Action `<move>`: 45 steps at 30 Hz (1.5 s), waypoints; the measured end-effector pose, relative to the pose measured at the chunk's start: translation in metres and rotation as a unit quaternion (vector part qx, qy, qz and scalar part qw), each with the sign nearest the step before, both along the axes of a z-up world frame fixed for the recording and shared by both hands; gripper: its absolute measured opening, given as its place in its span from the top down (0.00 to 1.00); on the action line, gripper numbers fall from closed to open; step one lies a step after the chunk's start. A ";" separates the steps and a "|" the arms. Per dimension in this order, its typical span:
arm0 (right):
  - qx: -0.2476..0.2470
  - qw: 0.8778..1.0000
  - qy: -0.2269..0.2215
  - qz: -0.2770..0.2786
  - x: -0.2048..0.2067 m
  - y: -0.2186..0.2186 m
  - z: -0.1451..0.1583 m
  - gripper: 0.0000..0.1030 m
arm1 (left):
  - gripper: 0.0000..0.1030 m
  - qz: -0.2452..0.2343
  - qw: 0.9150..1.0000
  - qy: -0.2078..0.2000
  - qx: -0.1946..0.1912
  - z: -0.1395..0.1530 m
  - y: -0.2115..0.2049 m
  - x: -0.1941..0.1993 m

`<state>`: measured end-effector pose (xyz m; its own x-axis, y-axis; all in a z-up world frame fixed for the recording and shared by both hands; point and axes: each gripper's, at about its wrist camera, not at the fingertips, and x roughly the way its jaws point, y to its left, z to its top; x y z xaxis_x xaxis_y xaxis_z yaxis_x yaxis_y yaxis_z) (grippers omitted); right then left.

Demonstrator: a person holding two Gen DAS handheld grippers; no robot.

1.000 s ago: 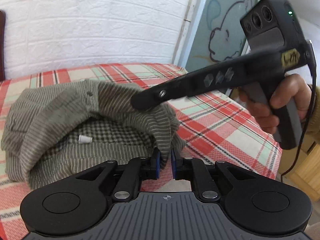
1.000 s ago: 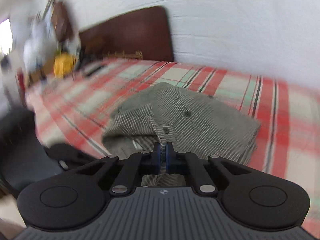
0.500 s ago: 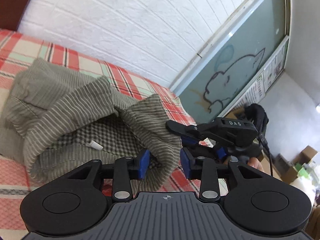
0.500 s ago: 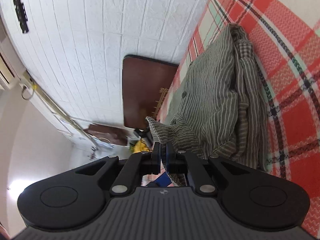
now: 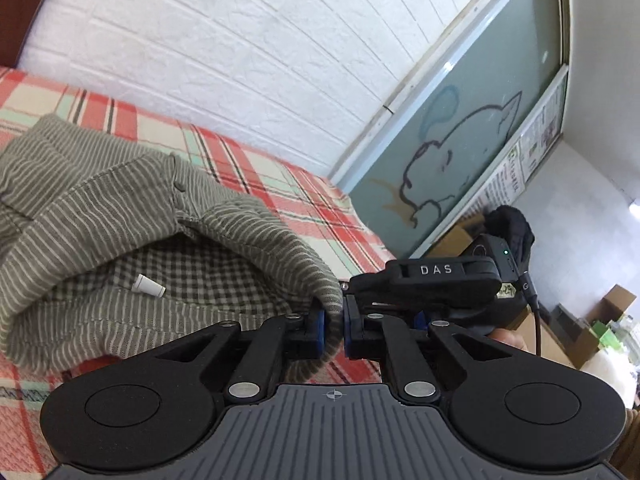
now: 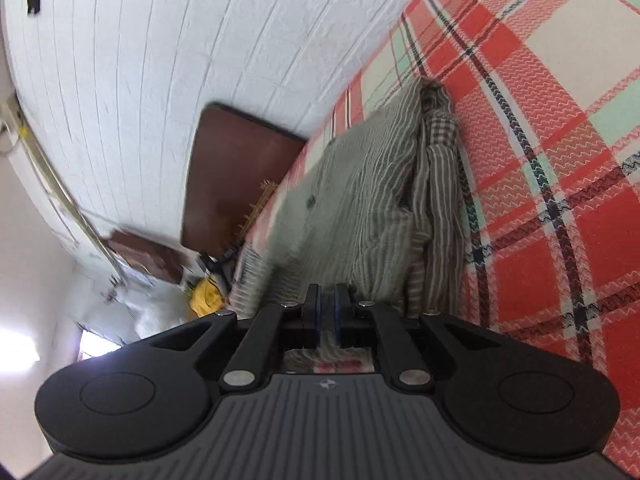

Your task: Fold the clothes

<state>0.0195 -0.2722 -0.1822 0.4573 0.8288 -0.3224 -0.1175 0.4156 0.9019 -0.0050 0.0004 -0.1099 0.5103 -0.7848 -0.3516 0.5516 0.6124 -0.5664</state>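
both tools (image 5: 333,329) (image 6: 327,318) pinch the striped shirt (image 5: 120,216) (plaid blanket (image 6: 560,160) beneath).

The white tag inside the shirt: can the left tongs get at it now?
Probably not yet: the left tongs grip the shirt hem; the tag lies uncovered beyond.

There was one striped shirt (image 5: 120,216) on one plaid bedspread (image 6: 560,160). Two grippers, left (image 5: 333,330) and right (image 6: 327,316), were at it. One dark headboard (image 6: 232,176) stood behind.
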 end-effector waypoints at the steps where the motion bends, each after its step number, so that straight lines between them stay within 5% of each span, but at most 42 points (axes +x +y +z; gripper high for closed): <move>1: -0.007 1.000 -0.008 -0.001 0.000 0.000 0.004 0.92 | 0.94 0.000 1.000 -0.001 0.005 0.001 -0.001 -0.001; 4: -0.023 0.999 -0.041 -0.002 -0.002 0.002 0.023 0.91 | 0.94 0.002 1.000 -0.005 0.018 0.002 -0.005 -0.004; 9: -0.049 0.994 -0.096 -0.004 -0.004 0.005 0.055 0.59 | 0.85 0.002 0.998 -0.032 0.053 0.005 -0.012 -0.011; 13: -0.125 0.984 -0.121 0.023 0.000 0.029 0.061 0.62 | 0.82 0.002 0.996 -0.044 0.074 0.005 -0.017 -0.016; 15: -0.158 0.979 -0.121 0.042 0.002 0.042 0.057 0.79 | 0.81 -0.002 0.995 -0.048 0.087 0.003 -0.020 -0.019; 17: -0.205 0.972 -0.105 0.048 0.004 0.050 0.047 0.79 | 0.71 -0.005 0.994 -0.049 0.098 0.001 -0.021 -0.023; 21: -0.246 0.960 -0.132 0.016 -0.012 0.046 0.050 0.76 | 0.69 0.002 0.992 -0.055 0.117 0.004 -0.005 -0.033; 24: -0.261 0.947 -0.184 -0.016 -0.037 0.040 0.071 0.74 | 0.46 0.025 0.983 -0.097 0.151 0.018 0.021 -0.044; 29: -0.355 0.890 -0.286 -0.018 -0.082 0.072 0.090 0.69 | 0.47 0.042 0.943 -0.173 0.283 0.033 0.037 -0.037; 31: -0.402 0.861 -0.311 -0.006 -0.089 0.095 0.084 0.69 | 0.48 0.023 0.910 -0.215 0.353 0.029 0.026 -0.033; 34: -0.466 0.820 -0.333 0.010 -0.094 0.121 0.072 0.69 | 0.50 -0.030 0.845 -0.283 0.453 0.013 0.006 -0.035; 36: -0.495 0.797 -0.345 0.016 -0.096 0.133 0.065 0.69 | 0.52 -0.054 0.816 -0.310 0.485 0.004 -0.002 -0.036; 38: -0.516 0.783 -0.347 0.022 -0.094 0.140 0.059 0.69 | 0.53 -0.064 0.807 -0.317 0.495 -0.002 -0.005 -0.033; 45: -0.572 0.738 -0.355 0.043 -0.093 0.157 0.040 0.67 | 0.56 -0.054 0.807 -0.316 0.496 -0.004 0.005 -0.023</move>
<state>-0.0738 -0.1155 -0.1422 0.8092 0.2355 -0.5383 -0.4617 0.8214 -0.3348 -0.0284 0.0050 -0.1141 0.7810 -0.3286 -0.5311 0.6189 0.5205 0.5882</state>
